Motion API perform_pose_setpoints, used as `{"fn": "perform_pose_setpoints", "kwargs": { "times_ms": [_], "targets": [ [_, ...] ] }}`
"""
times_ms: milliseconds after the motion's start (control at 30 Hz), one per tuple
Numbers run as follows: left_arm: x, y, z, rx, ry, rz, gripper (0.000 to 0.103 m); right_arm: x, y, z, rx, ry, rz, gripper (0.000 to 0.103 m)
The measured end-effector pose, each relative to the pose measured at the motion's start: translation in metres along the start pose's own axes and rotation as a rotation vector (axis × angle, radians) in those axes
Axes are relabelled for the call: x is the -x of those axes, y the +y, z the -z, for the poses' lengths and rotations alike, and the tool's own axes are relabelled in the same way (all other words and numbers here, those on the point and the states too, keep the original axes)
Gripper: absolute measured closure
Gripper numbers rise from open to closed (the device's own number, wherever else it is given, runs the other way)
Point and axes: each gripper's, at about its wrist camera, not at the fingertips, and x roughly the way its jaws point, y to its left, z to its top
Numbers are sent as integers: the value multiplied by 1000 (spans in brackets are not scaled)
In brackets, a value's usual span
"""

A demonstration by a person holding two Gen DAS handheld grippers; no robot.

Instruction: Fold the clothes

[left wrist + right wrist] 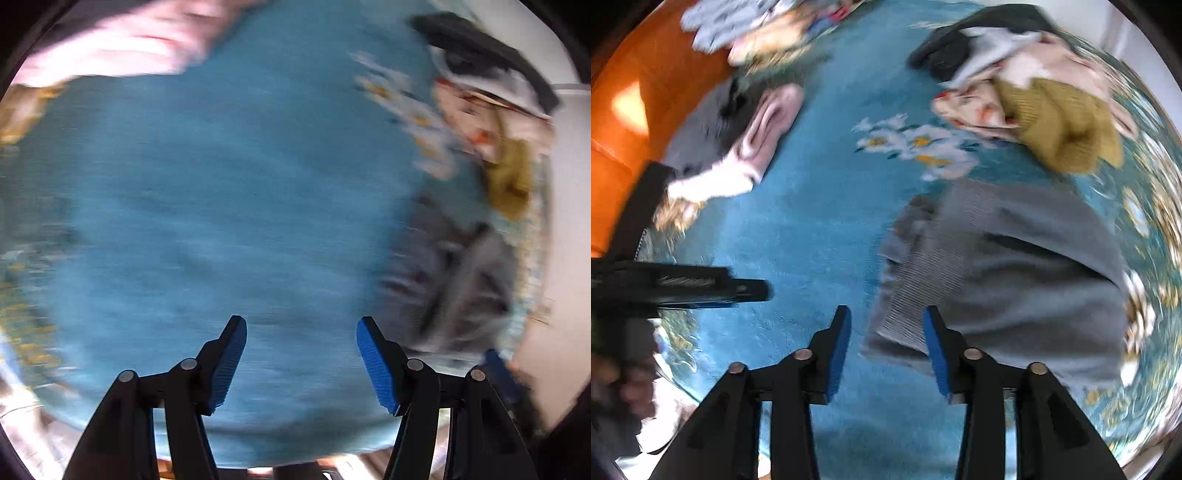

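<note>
A grey ribbed garment [1008,273] lies crumpled on the blue floral rug [812,221]; in the left wrist view it shows blurred at the right [458,273]. My right gripper [886,325] is open and empty, just above the garment's left edge. My left gripper [301,332] is open and empty over bare blue rug [221,184]; it also shows at the left of the right wrist view [713,286]. A pile of clothes with a mustard knit [1063,125] and a dark item [945,48] lies beyond the grey garment.
A folded pink and grey stack [753,136] lies at the rug's left, also at the top left of the left wrist view [122,48]. More clothes [746,22] lie at the far left. Orange floor [631,122] borders the rug. The pile appears at the right [506,173].
</note>
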Motion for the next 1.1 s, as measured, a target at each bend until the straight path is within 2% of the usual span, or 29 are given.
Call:
{"fn": "perform_pose_setpoints", "kwargs": {
  "times_ms": [67,167,267,367,467,533,567,600,667,700,733,800,967,1067,1100],
  "targets": [
    [-15,-20,-1,-14,40,102,36,15,-24,8,-65,-4,-8,50],
    [-38,-51,-3,-36,99,251,27,21,-87,22,-228,29,49,50],
    [-63,-69,-7,-55,124,221,26,20,-136,36,-372,74,89,50],
    [-74,-76,-10,-34,125,209,28,25,-159,49,-475,91,71,50],
    [-68,-87,-9,-38,83,209,30,28,-165,63,-479,99,85,50],
    [-68,-94,-7,-35,80,207,37,24,-169,71,-504,123,73,50],
    [-70,-96,-7,-25,82,201,44,20,-173,74,-524,136,61,50],
    [-70,-99,-7,-17,72,186,61,15,-176,74,-549,146,46,50],
    [-68,-102,-6,-13,48,157,83,15,-184,70,-578,139,23,50],
    [-64,-104,-5,-11,31,147,88,16,-187,68,-588,131,14,50],
    [-59,-110,-3,-23,9,138,89,17,-191,65,-598,123,6,50],
    [-44,-118,0,-46,-22,166,94,20,-197,59,-605,108,-1,50],
    [-4,-124,5,-81,-102,227,94,28,-207,45,-616,63,-43,50],
    [-27,-98,6,-34,-92,119,94,19,-203,38,-594,59,-78,49],
    [-35,-89,5,-5,-76,114,93,15,-201,35,-584,61,-87,49]
  ]
}}
